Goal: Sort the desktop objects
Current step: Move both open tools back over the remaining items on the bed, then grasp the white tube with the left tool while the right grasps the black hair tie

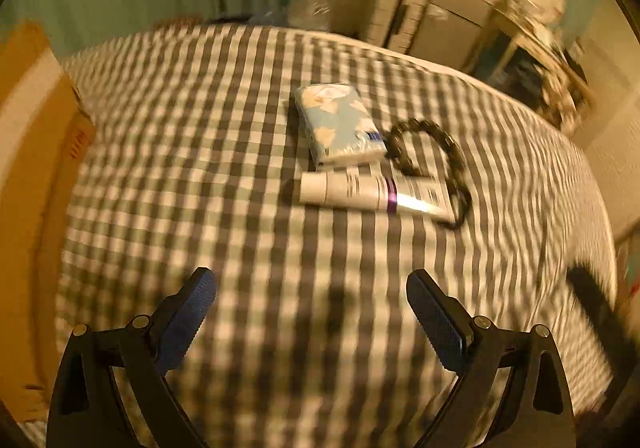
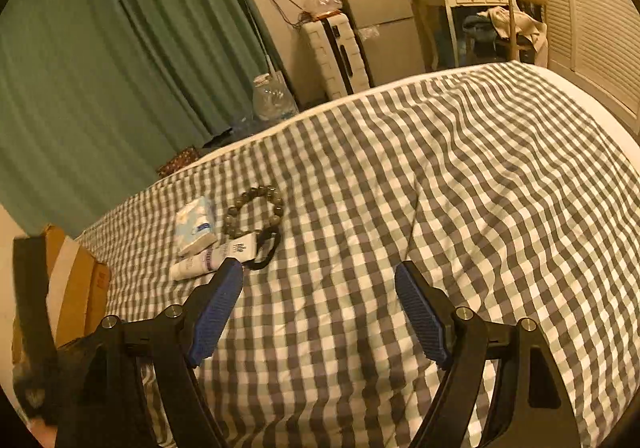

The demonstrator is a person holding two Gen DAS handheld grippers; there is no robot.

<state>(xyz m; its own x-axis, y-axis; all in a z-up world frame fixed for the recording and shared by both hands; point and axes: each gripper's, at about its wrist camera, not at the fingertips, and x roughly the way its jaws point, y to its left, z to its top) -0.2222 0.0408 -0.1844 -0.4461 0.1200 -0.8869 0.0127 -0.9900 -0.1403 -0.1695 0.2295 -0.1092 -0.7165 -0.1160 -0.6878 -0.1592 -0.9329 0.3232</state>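
Observation:
On the grey-and-white checked cloth lie a blue tissue pack [image 1: 340,126], a white tube with a purple band [image 1: 372,194], a bead bracelet [image 1: 404,146] and a black hair tie [image 1: 460,192], close together. My left gripper [image 1: 312,282] is open and empty, some way short of the tube. In the right wrist view the tissue pack [image 2: 196,226], tube [image 2: 212,258], bracelet [image 2: 254,210] and hair tie [image 2: 266,250] lie to the left. My right gripper [image 2: 320,272] is open and empty, its left fingertip just short of the tube.
A cardboard box [image 1: 36,168] stands at the left edge of the bed; it shows in the right wrist view [image 2: 76,288] too. Green curtains [image 2: 120,68], a small fridge [image 2: 380,28] and a dressing table [image 2: 460,8] stand beyond the bed.

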